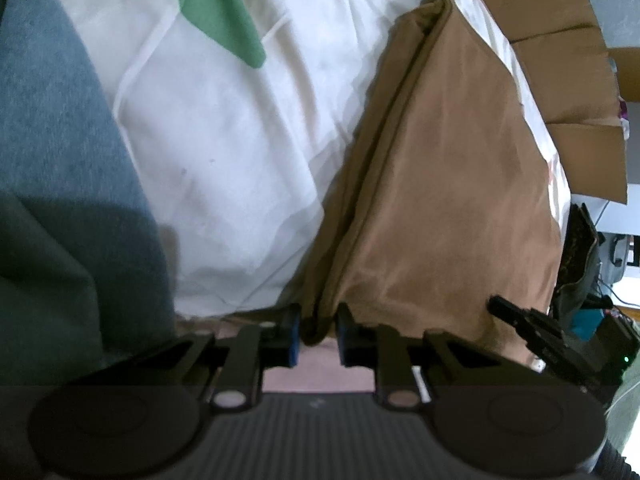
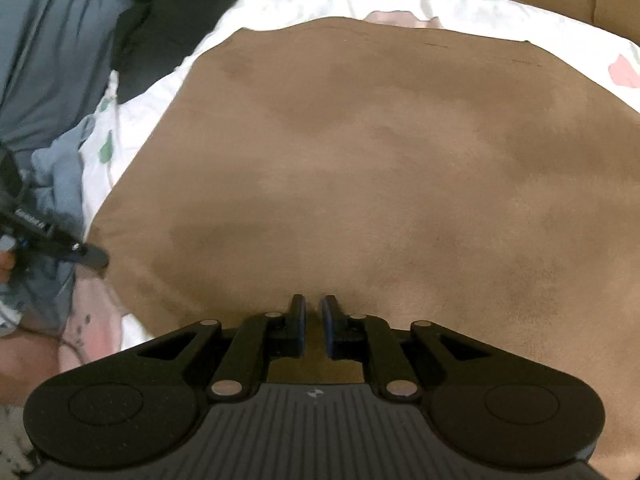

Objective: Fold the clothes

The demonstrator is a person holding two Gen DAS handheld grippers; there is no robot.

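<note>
Brown garment (image 1: 440,184): spread on the white bed sheet (image 1: 224,152), doubled over at least once; stacked layers visible along the left edge in the left wrist view. Top face smooth and flat in the right wrist view, no sleeves or loose ends showing.

Left claw (image 1: 316,332): at the near left corner of the brown garment, layered edge bunched between the jaws; jaws drawn in on that edge, judged clamped on it.

Right claw (image 2: 313,328): at the near edge of the brown garment, jaws nearly together with a narrow gap; a small pucker of cloth just ahead of the tips; whether cloth is actually pinched, not possible to tell.

Progress, as judgement: one fold or more in place on this piece. Fits either a further fold being set up by lifting the near edge, or a final fold being laid down and squared off. Not settled by these views.

Other stock: blue-grey clothes (image 2: 52,64) and a dark garment (image 2: 172,20) heaped at the far left of the bed, unfolded; likely remaining work. Cardboard (image 1: 568,64) beyond the bed. Green patch (image 1: 220,12) on the sheet.
</note>
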